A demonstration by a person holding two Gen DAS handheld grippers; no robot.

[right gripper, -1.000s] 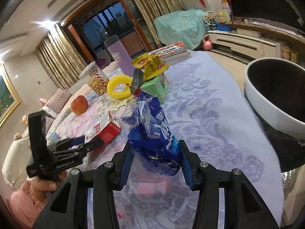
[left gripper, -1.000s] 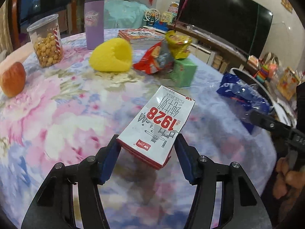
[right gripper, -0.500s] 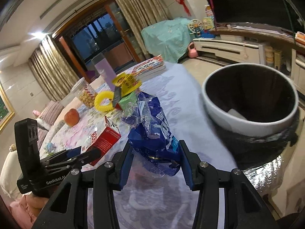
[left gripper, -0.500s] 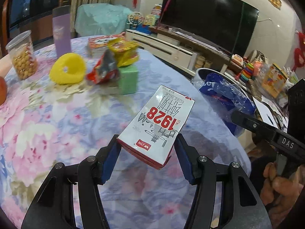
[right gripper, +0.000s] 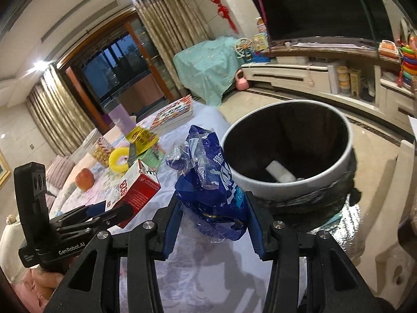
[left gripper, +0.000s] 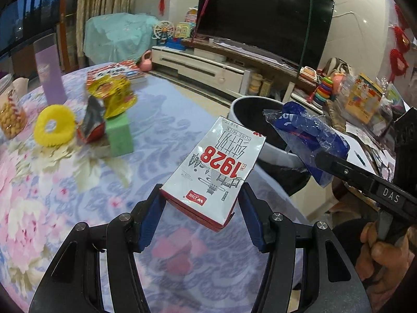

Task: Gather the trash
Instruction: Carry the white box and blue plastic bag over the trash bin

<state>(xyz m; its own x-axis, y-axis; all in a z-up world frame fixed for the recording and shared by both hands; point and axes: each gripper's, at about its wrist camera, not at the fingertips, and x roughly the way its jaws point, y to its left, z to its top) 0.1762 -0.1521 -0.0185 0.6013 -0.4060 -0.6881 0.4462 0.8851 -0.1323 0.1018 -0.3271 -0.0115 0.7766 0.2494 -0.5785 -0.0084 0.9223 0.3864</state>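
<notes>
Near the table (left gripper: 65,187) edge, the left tongs (left gripper: 202,208) clamp a milk carton (left gripper: 216,169) and the right tongs (right gripper: 213,221) clamp a blue wrapper (right gripper: 211,182), the open bin (right gripper: 260,190) just ahead of both.

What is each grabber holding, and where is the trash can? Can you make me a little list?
left grabber: shut on the milk carton
right grabber: shut on the blue bag
trash can: just past the table's edge, open top, something white inside
blue bag's place: held in the air, near the can's rim
left on the table: yellow ring, green box, snack wrappers
</notes>
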